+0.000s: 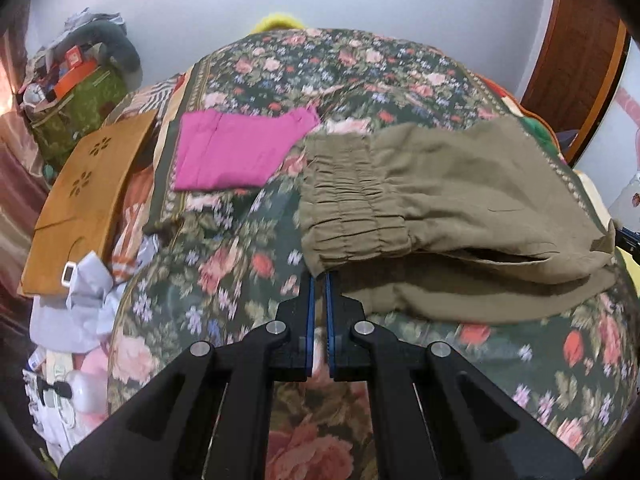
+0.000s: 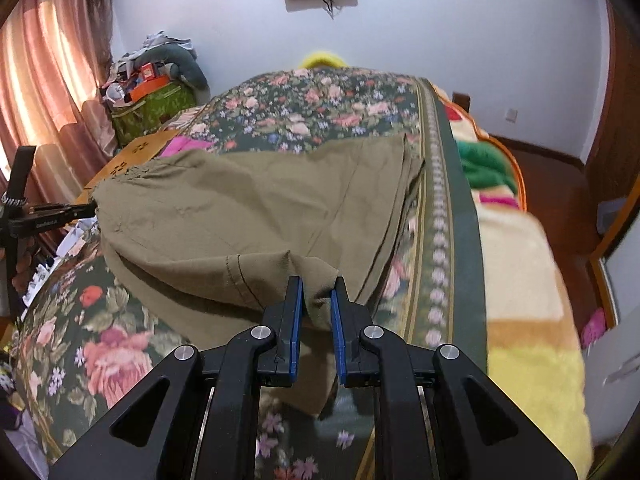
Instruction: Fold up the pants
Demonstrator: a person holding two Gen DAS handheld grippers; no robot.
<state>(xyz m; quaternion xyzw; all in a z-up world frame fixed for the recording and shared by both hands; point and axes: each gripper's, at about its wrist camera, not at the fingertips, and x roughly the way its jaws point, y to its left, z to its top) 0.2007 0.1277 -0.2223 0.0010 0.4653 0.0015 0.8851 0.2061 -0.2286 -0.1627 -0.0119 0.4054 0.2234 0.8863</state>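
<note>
Olive-green pants [image 1: 460, 200] lie on a floral bedspread [image 1: 224, 272], folded over on themselves, gathered elastic waistband to the left. My left gripper [image 1: 319, 280] is shut on the near corner of the waistband. In the right wrist view the same pants [image 2: 248, 216] spread across the bed. My right gripper [image 2: 318, 292] is shut on a bunched fold of the pants' near edge, cloth hanging down between its blue pads [image 2: 297, 320]. The left gripper [image 2: 86, 211] shows at the left edge of that view, holding the waistband corner.
A folded magenta garment [image 1: 236, 152] lies on the bed beyond the waistband. A brown board [image 1: 88, 196] and clutter sit off the bed's left side. A yellow-and-cream blanket [image 2: 532, 320] covers the bed's right side. A curtain [image 2: 48, 80] hangs left.
</note>
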